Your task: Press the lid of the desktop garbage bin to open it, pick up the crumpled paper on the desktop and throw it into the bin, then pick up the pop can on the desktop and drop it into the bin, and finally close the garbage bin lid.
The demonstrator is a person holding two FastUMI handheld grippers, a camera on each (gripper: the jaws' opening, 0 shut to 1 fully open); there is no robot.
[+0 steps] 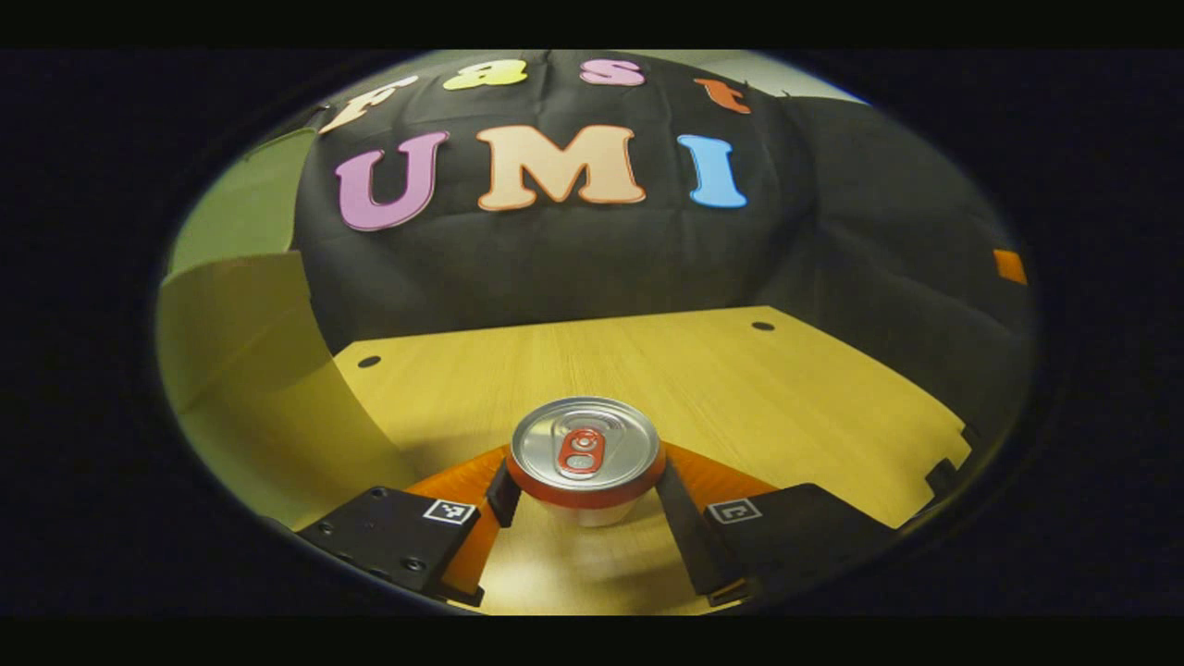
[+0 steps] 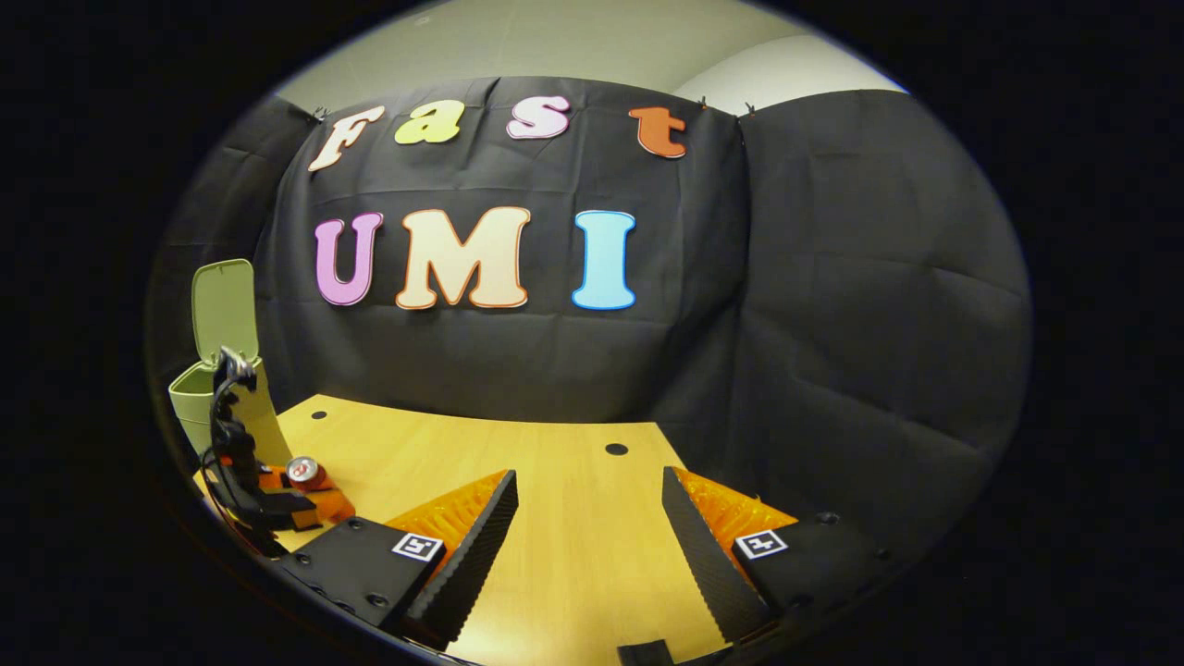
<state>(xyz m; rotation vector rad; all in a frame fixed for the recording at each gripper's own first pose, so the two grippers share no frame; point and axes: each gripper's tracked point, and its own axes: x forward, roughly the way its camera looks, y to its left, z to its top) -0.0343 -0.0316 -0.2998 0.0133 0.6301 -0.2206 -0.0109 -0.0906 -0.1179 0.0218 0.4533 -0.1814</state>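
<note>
Aluminium caught the light on top of one pop can (image 1: pixel 585 451), which stood upright between the two fingers of the left gripper (image 1: pixel 585 495) at six o'clock in the left gripper view. One finger (image 1: pixel 504 492) sat against the can's left side and the other against its right, so the gripper appeared closed on the can, though the can looked to be resting on the wooden desktop (image 1: pixel 647 370). A pale green wall of the garbage bin (image 1: pixel 240 370) curved at nine o'clock, just beside the gripper.

In the right gripper view, the right gripper (image 2: pixel 589 518) at six o'clock stood wide open with nothing between its fingers, hovering over bare desktop (image 2: pixel 573 499). At eight o'clock, the left gripper (image 2: pixel 277 499) showed far off with the can (image 2: pixel 303 472), and the green garbage bin (image 2: pixel 194 398) stood behind it with its lid (image 2: pixel 225 310) raised upright.

Judged from this, the lid had been opened. No crumpled paper lay on the visible desktop, so it was probably in the bin, whose inside could not be seen. The can was being grasped; left were lifting it, dropping it in, and closing the lid.

Counted: one can, one bin, two grippers, four dark round holes in the desktop across both views, some perhaps the same.
</note>
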